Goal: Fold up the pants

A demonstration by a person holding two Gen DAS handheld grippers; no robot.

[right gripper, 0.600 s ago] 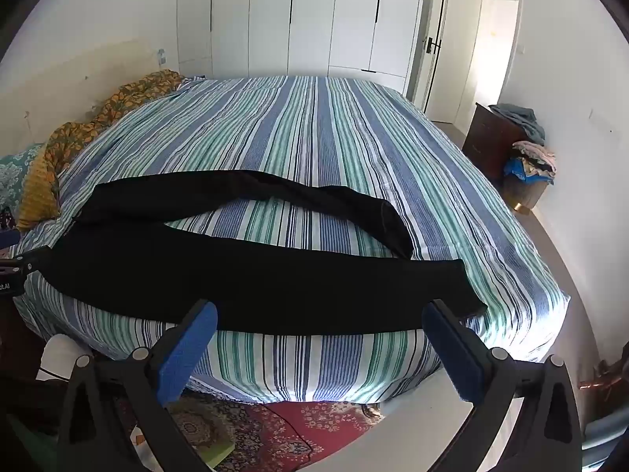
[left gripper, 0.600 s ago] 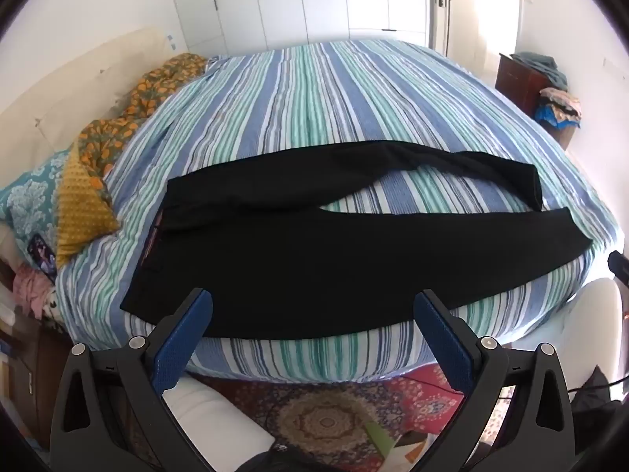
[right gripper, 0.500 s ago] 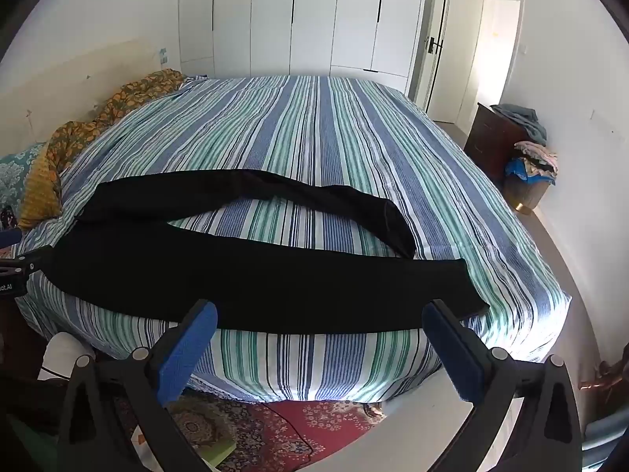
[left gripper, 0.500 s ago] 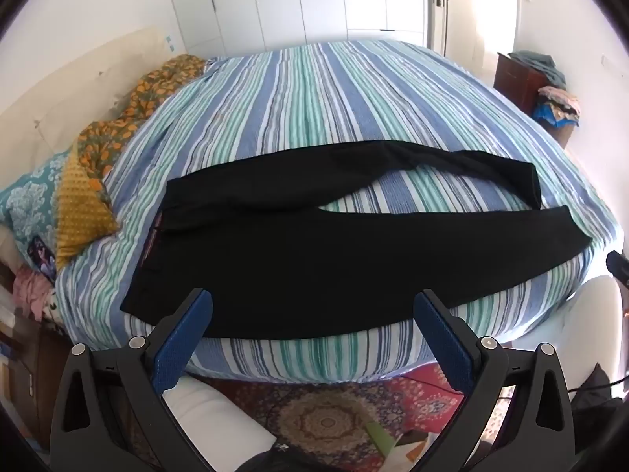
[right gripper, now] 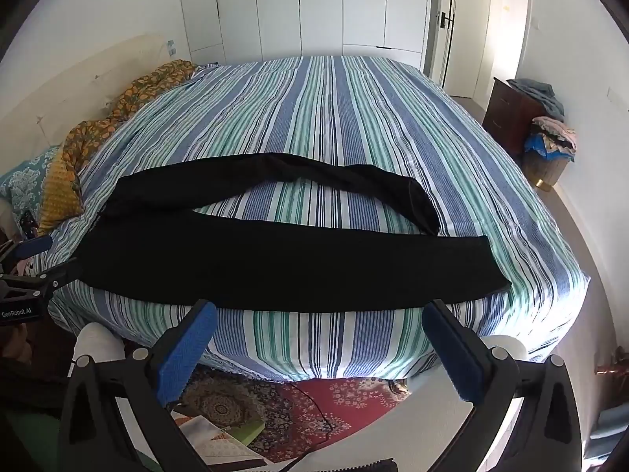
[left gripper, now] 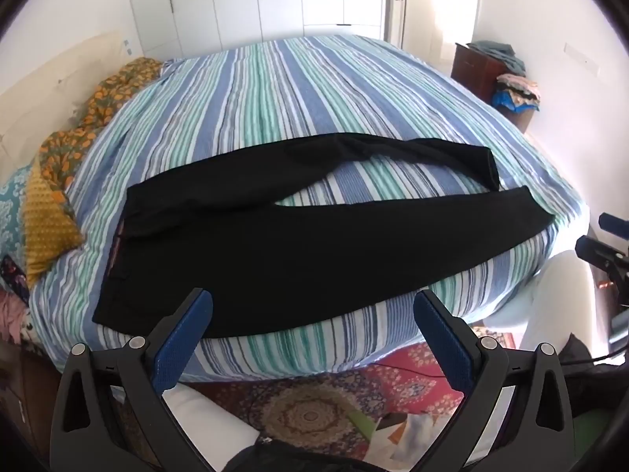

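Black pants (left gripper: 275, 244) lie spread flat near the front edge of a striped bed (left gripper: 295, 98), waist at the left, both legs running right with a gap between them. They also show in the right wrist view (right gripper: 283, 259). My left gripper (left gripper: 312, 314) is open and empty, hovering just off the bed's front edge near the waist end. My right gripper (right gripper: 318, 326) is open and empty, off the front edge below the near leg. The left gripper shows at the left edge of the right wrist view (right gripper: 23, 275).
Orange and yellow patterned cushions (left gripper: 59, 181) lie along the bed's left side. A patterned red rug (right gripper: 314, 405) covers the floor below the bed edge. A dark cabinet with piled clothes (right gripper: 538, 126) stands at the right wall. White wardrobes (right gripper: 314, 8) line the back.
Both grippers have moved slightly closer to the bed's front edge. The pants have not moved and both grippers stay open.
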